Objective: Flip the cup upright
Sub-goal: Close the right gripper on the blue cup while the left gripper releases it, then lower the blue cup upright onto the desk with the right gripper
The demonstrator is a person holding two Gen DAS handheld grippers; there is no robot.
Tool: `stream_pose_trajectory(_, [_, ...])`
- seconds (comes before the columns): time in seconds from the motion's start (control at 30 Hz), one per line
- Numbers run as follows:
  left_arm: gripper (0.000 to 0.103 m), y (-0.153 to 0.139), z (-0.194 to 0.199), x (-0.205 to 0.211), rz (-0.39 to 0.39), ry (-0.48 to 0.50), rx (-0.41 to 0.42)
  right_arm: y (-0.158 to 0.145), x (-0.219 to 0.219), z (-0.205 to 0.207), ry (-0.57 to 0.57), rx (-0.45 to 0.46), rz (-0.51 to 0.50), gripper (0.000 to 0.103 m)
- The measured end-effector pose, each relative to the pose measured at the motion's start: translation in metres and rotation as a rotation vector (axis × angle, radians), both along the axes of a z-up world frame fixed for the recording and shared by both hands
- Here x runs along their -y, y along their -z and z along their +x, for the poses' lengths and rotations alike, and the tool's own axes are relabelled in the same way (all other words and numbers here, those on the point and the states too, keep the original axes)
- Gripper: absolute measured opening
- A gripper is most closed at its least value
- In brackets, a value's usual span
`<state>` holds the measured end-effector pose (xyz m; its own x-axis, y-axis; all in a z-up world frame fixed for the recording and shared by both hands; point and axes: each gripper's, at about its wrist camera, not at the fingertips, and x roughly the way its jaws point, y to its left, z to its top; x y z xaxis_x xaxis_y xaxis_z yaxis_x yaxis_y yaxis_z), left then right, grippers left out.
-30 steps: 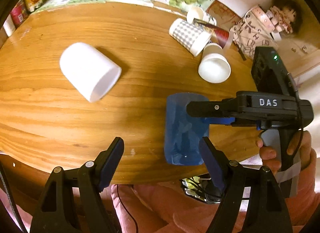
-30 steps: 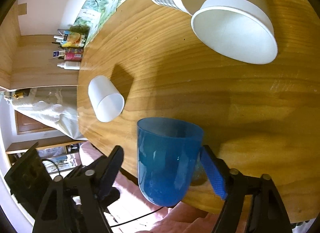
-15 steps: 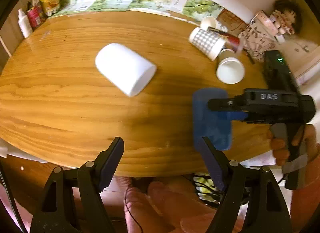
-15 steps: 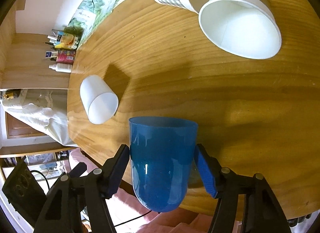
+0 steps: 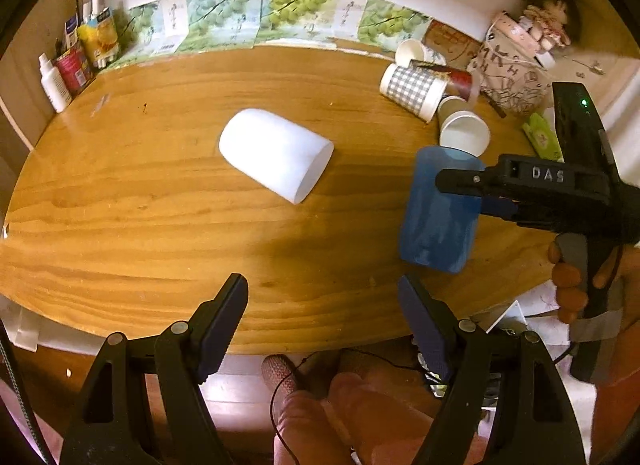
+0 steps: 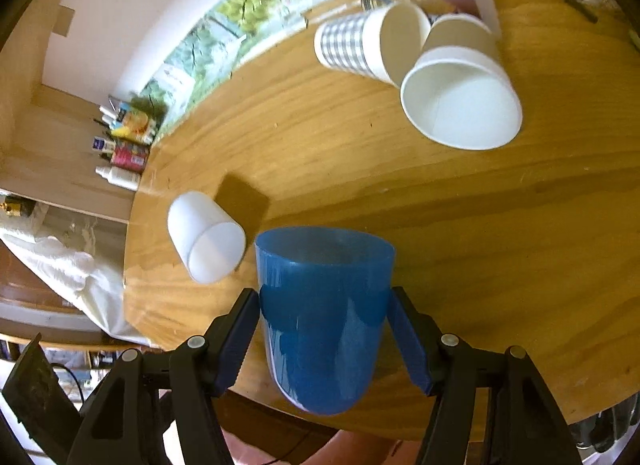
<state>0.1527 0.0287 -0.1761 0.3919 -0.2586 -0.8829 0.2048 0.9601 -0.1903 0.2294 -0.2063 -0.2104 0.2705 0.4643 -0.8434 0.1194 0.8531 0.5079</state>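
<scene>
The right tongs [image 6: 324,333] are clenched on the blue cup [image 6: 322,317], both pads pressed against its sides just below the rim band. In the right wrist view the cup sits at 6 o'clock, its open mouth pointing away from the camera and its rounded base toward it. In the left wrist view the blue cup [image 5: 440,211] appears at 3 o'clock, near the worktop's [image 5: 160,193] near edge, with the right tongs [image 5: 460,181] reaching in from the right; whether it touches the wood I cannot tell.

The left tongs [image 5: 322,317] are released, spread wide with nothing between them, at 6 o'clock over the worktop's near edge.

A white cup [image 5: 276,161] lies on its side near the centre of the worktop, well apart from the blue one. At 1 o'clock lie a checked paper cup [image 5: 412,91] and a plain paper cup [image 5: 464,133], touching each other. Bottles [image 5: 76,65] stand at 10 o'clock.
</scene>
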Motion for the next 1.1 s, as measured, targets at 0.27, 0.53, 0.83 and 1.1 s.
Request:
stream_pose_trajectory(0.27, [0.081, -0.006, -0.002, -0.003, -0.014, 0.075, 0.024, -0.023, -0.017, -0.024, 0.05, 0.21, -0.049, 0.066])
stream_pose_trajectory(0.53, [0.081, -0.004, -0.005, 0.0, 0.013, 0.137, 0.003, -0.038, -0.038, -0.042, 0.078, 0.437, -0.265, 0.066])
stream_pose_trajectory(0.83, [0.081, -0.003, -0.004, -0.005, 0.051, 0.146, 0.018, -0.029, -0.051, -0.065, 0.151, 0.668, -0.43, 0.066])
stream_pose_trajectory(1.1, [0.08, 0.001, -0.003, -0.012, 0.096, 0.139, 0.013, -0.013, -0.058, -0.077, 0.204, 0.793, -0.56, 0.066])
